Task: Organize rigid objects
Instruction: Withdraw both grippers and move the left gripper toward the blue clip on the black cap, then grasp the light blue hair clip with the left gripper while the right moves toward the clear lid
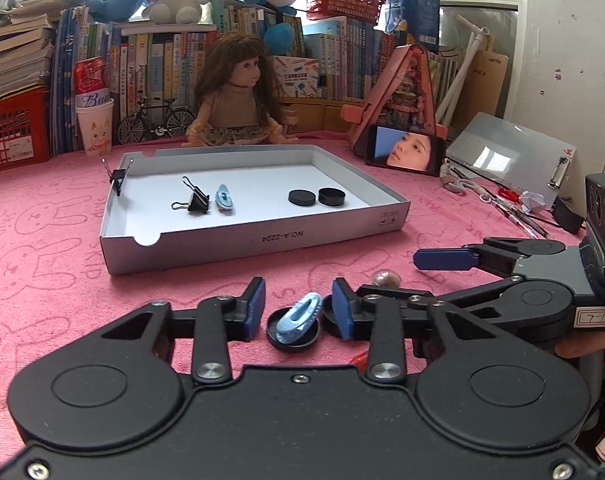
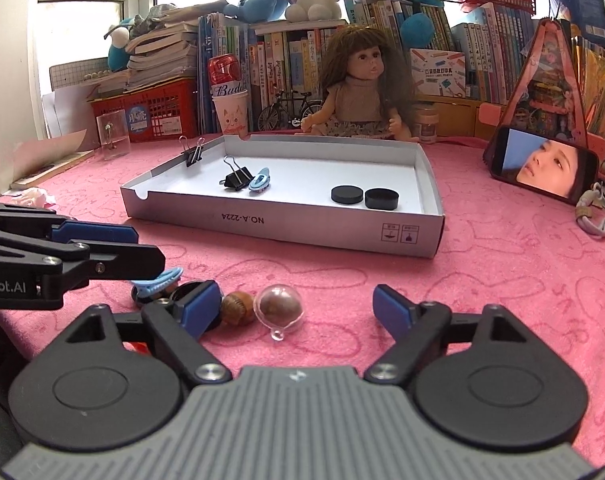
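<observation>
In the left wrist view a light-blue hair clip (image 1: 300, 314) lies in a black round cap (image 1: 290, 340) on the pink cloth. My left gripper (image 1: 298, 306) stands open around them, its blue pads a small gap away on each side. My right gripper (image 2: 296, 308) is open wide near a brown nut-like ball (image 2: 238, 308) and a clear capsule ball (image 2: 278, 306), which lie just inside its left finger. The white cardboard tray (image 1: 262, 236) beyond holds a black binder clip (image 1: 196, 202), a second blue clip (image 1: 224, 198) and two black caps (image 1: 301, 197). A binder clip (image 1: 118, 178) grips its left wall.
A doll (image 1: 234, 100) sits behind the tray, with books and plush toys on the shelf behind it. A phone (image 1: 406, 152) leans at the right, near pens (image 1: 514, 208) and a clipboard (image 1: 510, 156). A paper cup (image 1: 94, 128) and red basket (image 1: 14, 128) stand left.
</observation>
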